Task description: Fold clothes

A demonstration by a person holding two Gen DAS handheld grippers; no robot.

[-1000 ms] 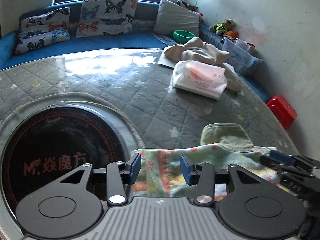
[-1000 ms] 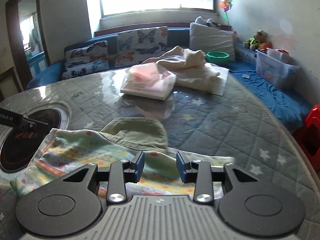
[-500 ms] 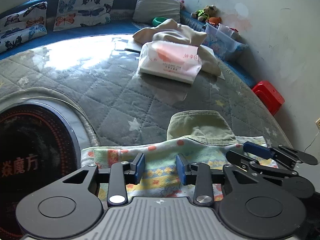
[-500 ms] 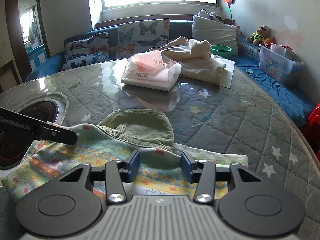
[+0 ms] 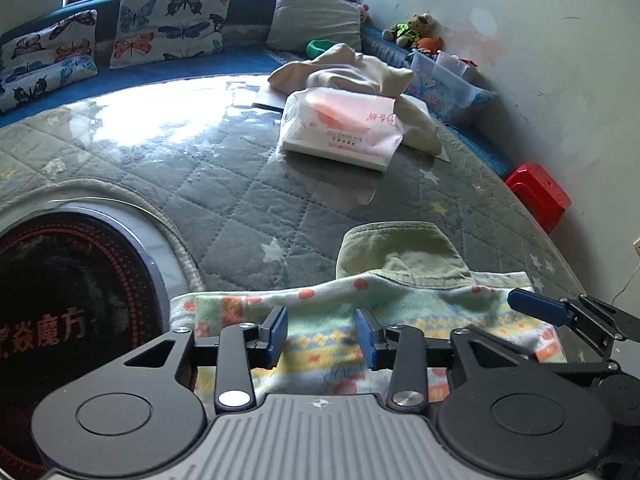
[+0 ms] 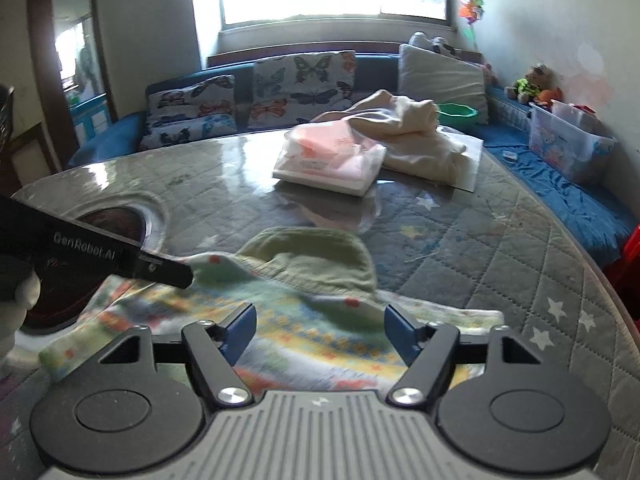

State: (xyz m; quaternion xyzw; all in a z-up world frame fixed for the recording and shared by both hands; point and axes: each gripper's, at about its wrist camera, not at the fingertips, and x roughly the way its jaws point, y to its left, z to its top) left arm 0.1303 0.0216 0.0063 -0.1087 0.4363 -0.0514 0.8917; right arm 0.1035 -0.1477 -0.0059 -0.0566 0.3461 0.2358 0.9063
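right wrist view: right tool (image 6: 320, 330) wide, left tool (image 5: 321, 336) parted, both over patterned garment (image 6: 288, 332).

Black linkage bodies, silver screws, grey ribbed housings seen on left gripper (image 5: 321, 336) and right gripper (image 6: 320, 330); blue fingertip pads (image 5: 277, 334); "GenRobot.AI" printed white.

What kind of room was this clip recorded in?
Most likely a home living room: butterfly cushions along a blue window bench, a stuffed toy, and a quilt-covered round table holding laundry.
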